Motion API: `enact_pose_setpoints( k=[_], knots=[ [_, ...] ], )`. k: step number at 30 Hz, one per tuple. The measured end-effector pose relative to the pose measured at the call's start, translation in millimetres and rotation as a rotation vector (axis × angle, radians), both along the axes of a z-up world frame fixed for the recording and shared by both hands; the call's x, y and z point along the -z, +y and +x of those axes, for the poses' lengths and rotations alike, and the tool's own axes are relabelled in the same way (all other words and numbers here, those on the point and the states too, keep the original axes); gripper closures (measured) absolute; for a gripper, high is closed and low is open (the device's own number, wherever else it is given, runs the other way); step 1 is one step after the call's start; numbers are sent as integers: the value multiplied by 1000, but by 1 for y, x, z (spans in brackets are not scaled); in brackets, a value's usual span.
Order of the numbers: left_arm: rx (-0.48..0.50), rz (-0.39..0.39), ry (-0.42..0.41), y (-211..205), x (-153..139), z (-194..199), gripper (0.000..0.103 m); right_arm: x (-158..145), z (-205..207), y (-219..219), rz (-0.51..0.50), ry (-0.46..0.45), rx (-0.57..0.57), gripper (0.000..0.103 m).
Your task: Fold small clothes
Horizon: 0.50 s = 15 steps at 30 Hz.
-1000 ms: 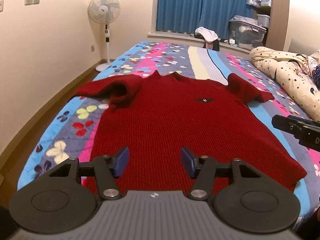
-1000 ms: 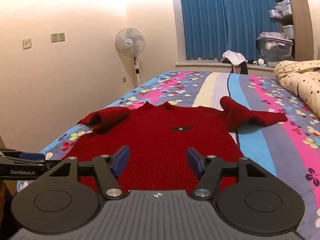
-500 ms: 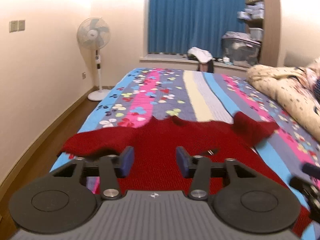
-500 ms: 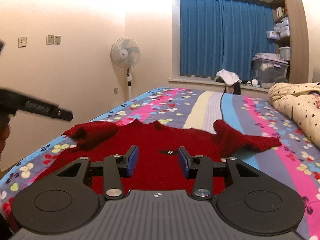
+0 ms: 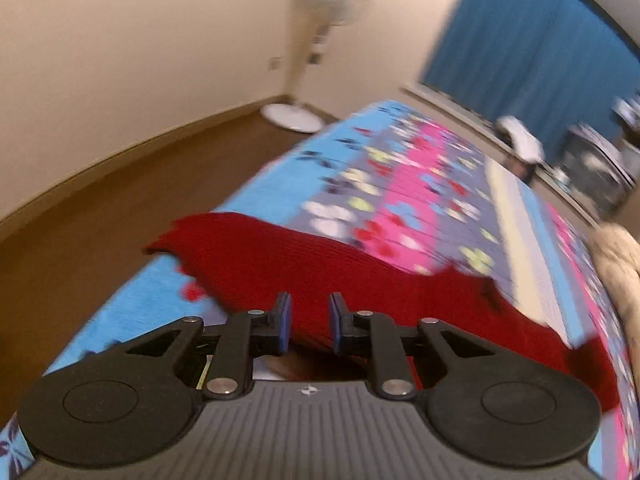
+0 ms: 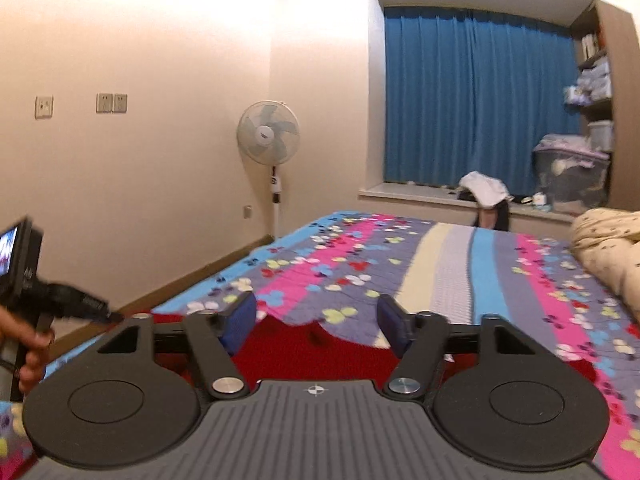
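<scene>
The red sweater (image 5: 320, 264) lies spread on the striped, flower-print bed (image 6: 460, 264), its body reaching away toward the blue curtain (image 6: 472, 92) and its sleeves reaching out sideways.

In the left wrist view, which is blurred, the left gripper (image 5: 310, 322) sits low over the sweater's left side. One sleeve runs off toward 10 o'clock to the bed's edge, and the rest of the knit trails away toward 4 o'clock. Its 2 jaws are closing and stand close together with a narrow gap. Red knit lies under and beyond them, but whether they pinch any of it cannot be told.

In the right wrist view, the right gripper (image 6: 318, 322) hovers over the neck end, the scalloped edge of red showing right at 12 o'clock between its tips. Its jaws are closing too, yet are spread wide with nothing pressed between them. The other handheld tool shows at 9 o'clock, gripped by a hand (image 6: 30, 356).

Judging from this, the left gripper is nearer a sleeve, so a sleeve fold inward looks likeliest.
</scene>
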State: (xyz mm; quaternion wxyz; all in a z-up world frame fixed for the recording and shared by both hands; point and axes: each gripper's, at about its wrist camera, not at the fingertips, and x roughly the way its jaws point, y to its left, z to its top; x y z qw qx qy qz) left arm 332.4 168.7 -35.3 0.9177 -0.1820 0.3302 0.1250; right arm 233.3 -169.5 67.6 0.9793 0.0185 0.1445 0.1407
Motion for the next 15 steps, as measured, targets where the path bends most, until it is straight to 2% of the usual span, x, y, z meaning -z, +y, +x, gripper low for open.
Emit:
enact_pose_setpoints(
  k=[1, 3, 4, 5, 6, 8, 12, 15],
  knots=[
    [-41, -8, 9, 12, 5, 4, 81, 6, 6, -2, 18, 3, -4, 76],
    [-107, -76, 36, 38, 17, 11, 81, 27, 17, -8, 33, 30, 19, 83],
    [-133, -120, 41, 49, 22, 13, 81, 37, 26, -7, 19, 87, 46, 85],
    [-159, -175, 45, 59, 29, 17, 80, 47, 33, -9, 33, 137, 51, 85],
    [-175, -215, 52, 66, 34, 21, 77, 51, 36, -11, 56, 149, 43, 85],
    [-205, -274, 79, 75, 44, 27, 59, 58, 42, -14, 49, 170, 44, 84],
    [-222, -372, 124, 77, 68, 37, 57, 61, 50, -18, 72, 194, 31, 80],
    [-212, -374, 123, 71, 72, 41, 59, 66, 53, -13, 96, 210, 11, 71]
  ],
)
